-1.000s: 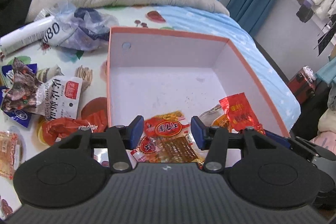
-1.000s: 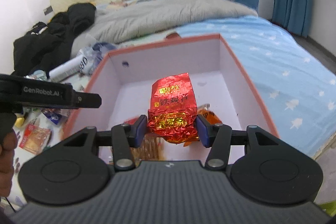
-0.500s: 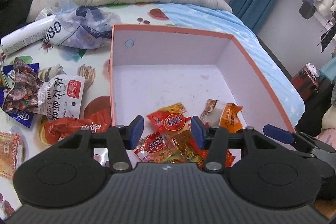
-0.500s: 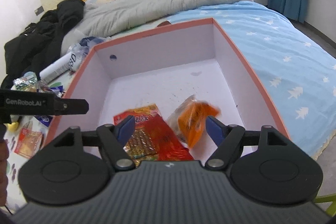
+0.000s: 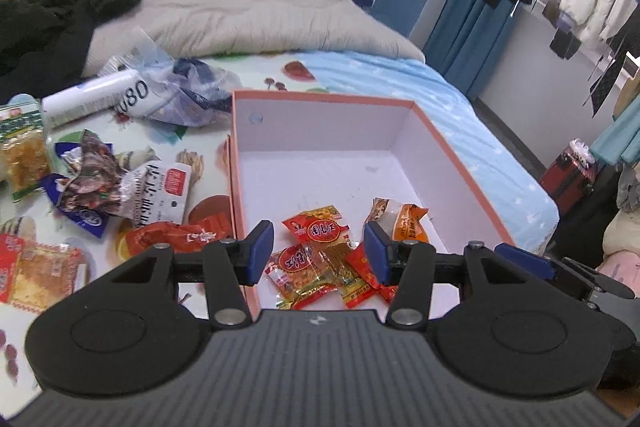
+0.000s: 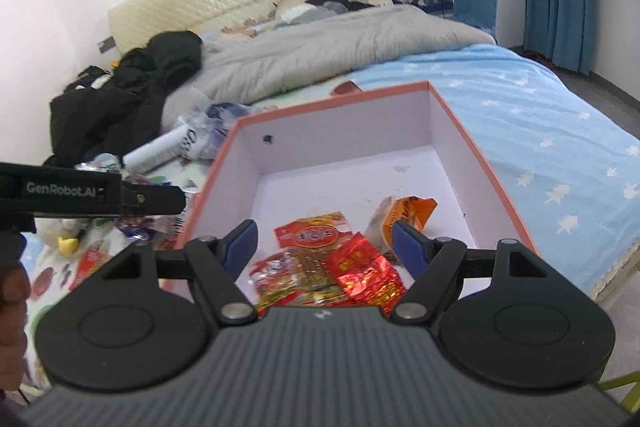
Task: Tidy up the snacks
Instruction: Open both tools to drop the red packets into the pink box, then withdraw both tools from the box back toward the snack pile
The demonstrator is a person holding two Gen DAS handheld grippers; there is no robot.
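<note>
Your right gripper (image 6: 324,241) hangs with its fingers spread wide and nothing between them, poised over the near end of the box (image 6: 476,151). Your left gripper (image 5: 318,247) sits at about half spread, also empty, above the box's near left corner.

Directly below, at six o'clock in the box, lies the small heap already sorted: a crinkled red foil packet (image 6: 362,273), a clear packet with a red label (image 5: 316,229) and another beneath it, and at about four o'clock an orange packet (image 6: 408,213) propped on its side. The rest of the box floor, out to twelve o'clock, is bare white.

The risk from here looks twofold. The box rests on soft bedding near the mattress edge at three o'clock, so a downward knock on its rim from either gripper could tip it or slide it. And the foil packets are slick and springy; a shallow pinch would likely let one squirt free.

At nine o'clock, outside the box, the unsorted snacks wait on the printed sheet: a red wrapper (image 5: 172,237) just beside the box wall, a white packet (image 5: 160,193) farther out, then a crumpled plastic bag (image 5: 188,95). Beyond them is a grey duvet (image 5: 248,15).
</note>
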